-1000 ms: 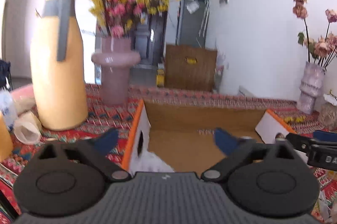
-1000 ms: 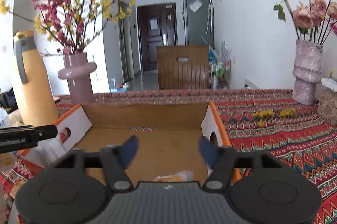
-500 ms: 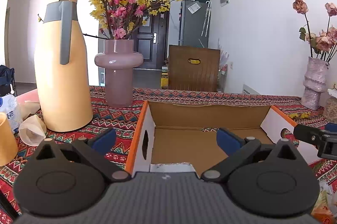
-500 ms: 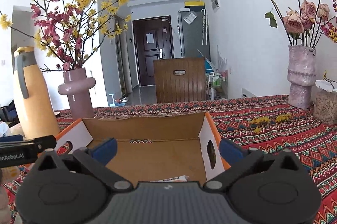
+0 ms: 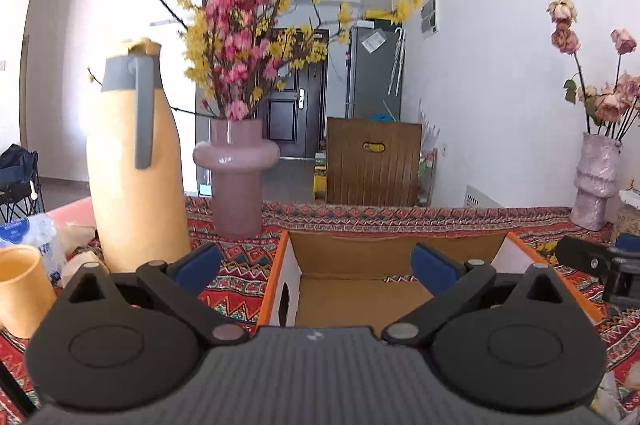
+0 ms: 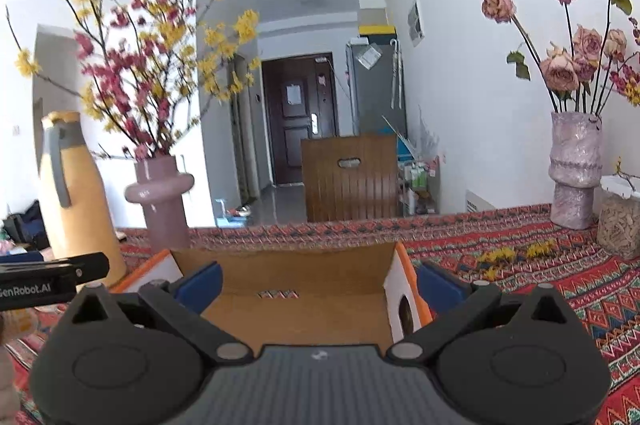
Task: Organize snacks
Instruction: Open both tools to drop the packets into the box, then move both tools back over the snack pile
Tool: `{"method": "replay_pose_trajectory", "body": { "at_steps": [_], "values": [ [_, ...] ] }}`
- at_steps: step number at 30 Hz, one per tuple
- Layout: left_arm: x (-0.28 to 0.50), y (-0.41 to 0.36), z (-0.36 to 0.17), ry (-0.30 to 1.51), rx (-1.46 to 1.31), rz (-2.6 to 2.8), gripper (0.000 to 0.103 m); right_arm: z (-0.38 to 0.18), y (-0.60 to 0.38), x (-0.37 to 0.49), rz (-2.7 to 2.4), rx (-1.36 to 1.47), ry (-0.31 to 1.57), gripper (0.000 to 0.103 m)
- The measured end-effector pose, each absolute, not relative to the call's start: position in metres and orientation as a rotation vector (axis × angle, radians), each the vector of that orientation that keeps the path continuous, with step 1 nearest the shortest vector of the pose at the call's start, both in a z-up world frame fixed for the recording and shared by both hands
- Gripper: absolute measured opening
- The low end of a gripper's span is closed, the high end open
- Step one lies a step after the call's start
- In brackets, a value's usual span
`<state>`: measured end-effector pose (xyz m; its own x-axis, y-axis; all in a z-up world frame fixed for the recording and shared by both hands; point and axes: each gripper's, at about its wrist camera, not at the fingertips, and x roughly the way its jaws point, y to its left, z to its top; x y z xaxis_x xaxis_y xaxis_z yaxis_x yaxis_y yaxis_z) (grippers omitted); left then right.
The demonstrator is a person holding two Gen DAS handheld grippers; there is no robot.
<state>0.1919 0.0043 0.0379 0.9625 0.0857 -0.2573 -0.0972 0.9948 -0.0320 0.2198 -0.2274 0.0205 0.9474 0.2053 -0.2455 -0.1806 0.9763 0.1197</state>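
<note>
An open cardboard box point(image 5: 392, 249) with orange rims and white end flaps lies on the patterned cloth straight ahead of both grippers. My left gripper point(image 5: 316, 265) is open, its blue pads point(image 5: 196, 261) spread wide above the box's left end, with nothing between them. My right gripper point(image 6: 318, 285) is open just as wide over the right end of the box point(image 6: 280, 265) and is empty too. The part of the box floor that shows is bare. Its near end is hidden under the gripper bodies. Each gripper shows at the edge of the other's view.
A tall yellow jug point(image 5: 136, 165) and a pink vase of blossom point(image 5: 236, 181) stand left of the box, with a yellow cup point(image 5: 20, 289) nearer. At the far right are a vase of dried roses point(image 6: 574, 169) and a jar point(image 6: 618, 221).
Both grippers have lifted and tipped up a little. The right jaws have spread from partly open to wide. The packets seen at the box's near end have slipped out of view.
</note>
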Motion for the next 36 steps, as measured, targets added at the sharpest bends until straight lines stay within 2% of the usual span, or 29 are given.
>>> {"method": "replay_pose_trajectory", "body": {
  "at_steps": [12, 29, 36],
  "values": [
    [0.141, 0.01, 0.03, 0.298, -0.017, 0.032, 0.103, 0.044, -0.23, 0.169, 0.257, 0.065, 0.214, 0.103],
    [0.098, 0.038, -0.031, 0.39, -0.039, 0.045, 0.103, -0.017, -0.246, 0.112, 0.239, 0.043, 0.351, 0.103],
    [0.096, 0.039, -0.035, 0.373, -0.047, 0.045, 0.103, -0.033, -0.244, 0.108, 0.231, 0.047, 0.392, 0.103]
  ]
}}
